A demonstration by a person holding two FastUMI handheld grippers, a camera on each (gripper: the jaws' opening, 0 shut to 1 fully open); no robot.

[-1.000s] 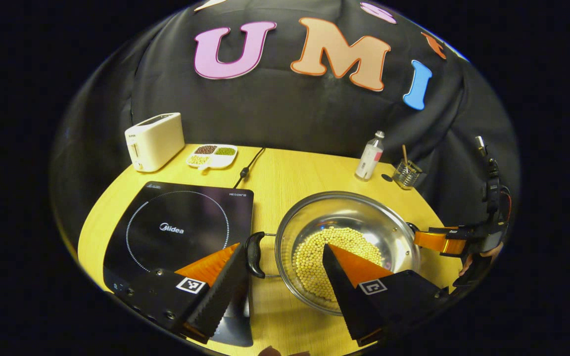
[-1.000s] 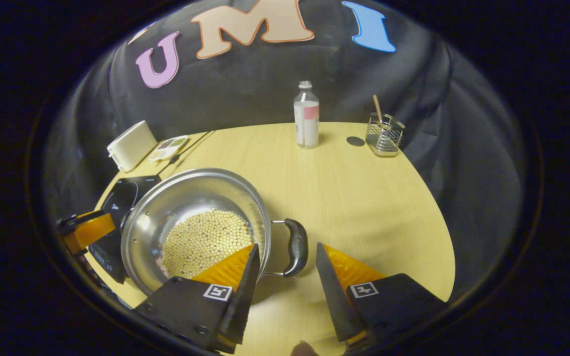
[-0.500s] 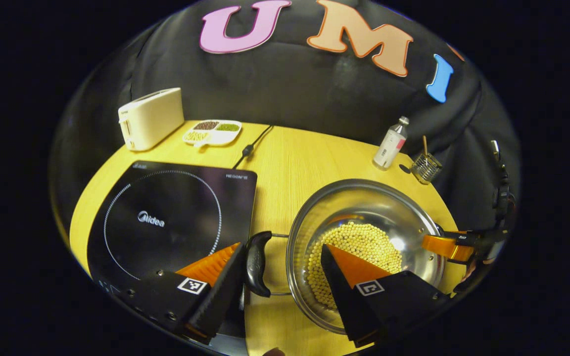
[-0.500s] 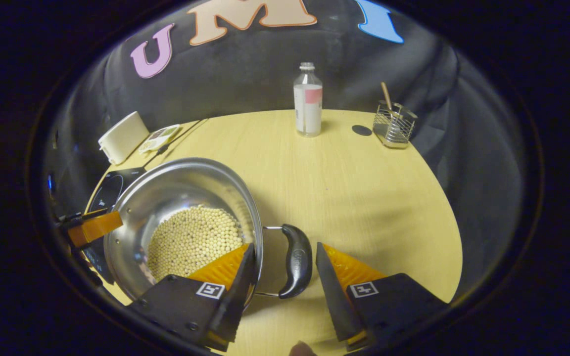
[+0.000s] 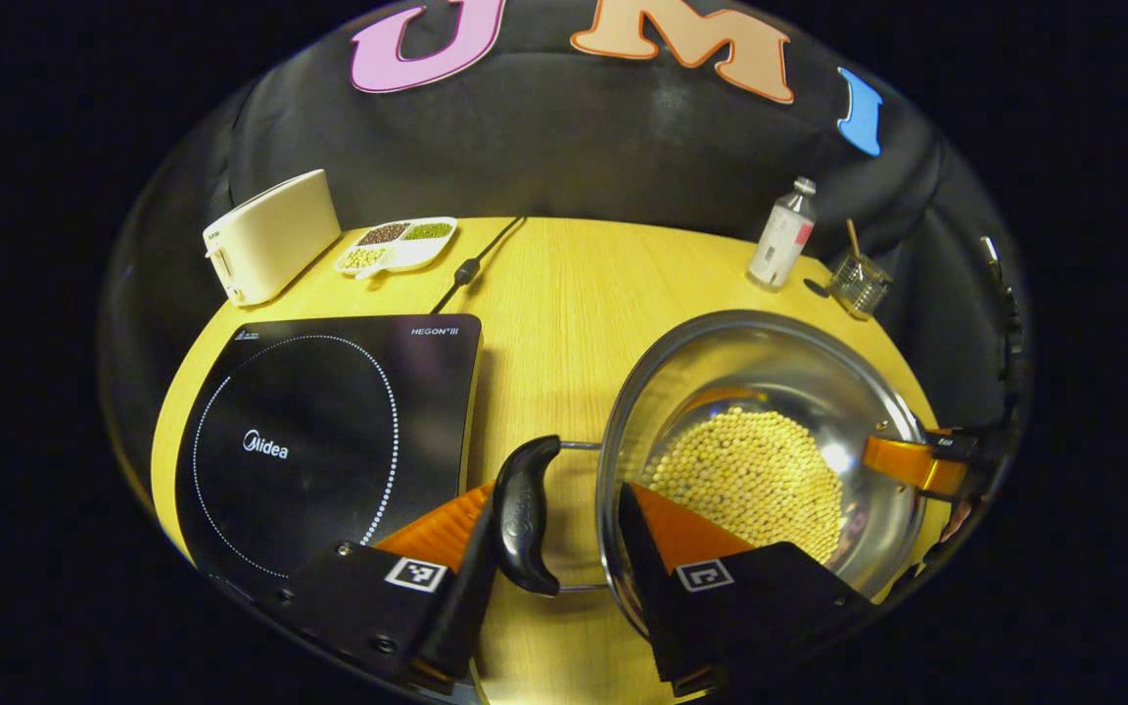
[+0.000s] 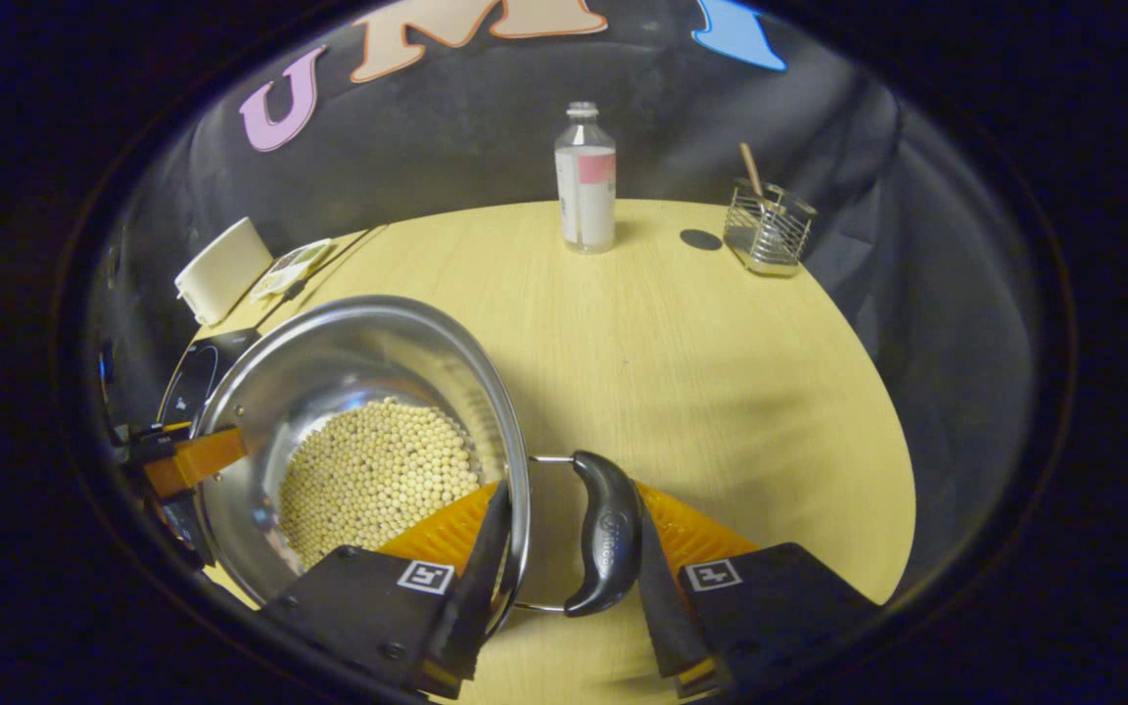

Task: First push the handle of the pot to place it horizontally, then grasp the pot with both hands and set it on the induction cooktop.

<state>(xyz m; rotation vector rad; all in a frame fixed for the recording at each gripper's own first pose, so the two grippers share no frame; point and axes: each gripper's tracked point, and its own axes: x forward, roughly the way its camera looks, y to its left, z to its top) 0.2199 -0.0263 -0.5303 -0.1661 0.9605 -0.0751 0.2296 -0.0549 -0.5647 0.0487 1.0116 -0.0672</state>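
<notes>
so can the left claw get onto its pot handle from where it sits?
Probably yes. The left claw is open with the black pot handle already between its fingers, one finger outside the handle and the other over the pot rim. Nothing sits between them.

Both tongs (image 5: 554,578) (image 6: 564,578) carry square black-and-white markers and screws.

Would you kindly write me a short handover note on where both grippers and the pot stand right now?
Left gripper: open, jaws straddling the pot's left handle, not clamped.
Right gripper: open, jaws straddling the right handle, with one finger close against it.
The steel pot, with pale beans inside, sits on the table, beside the induction cooktop, not on it.
Done: handles lie horizontal.
Left: close both grippers, lift, set pot on cooktop.
</notes>
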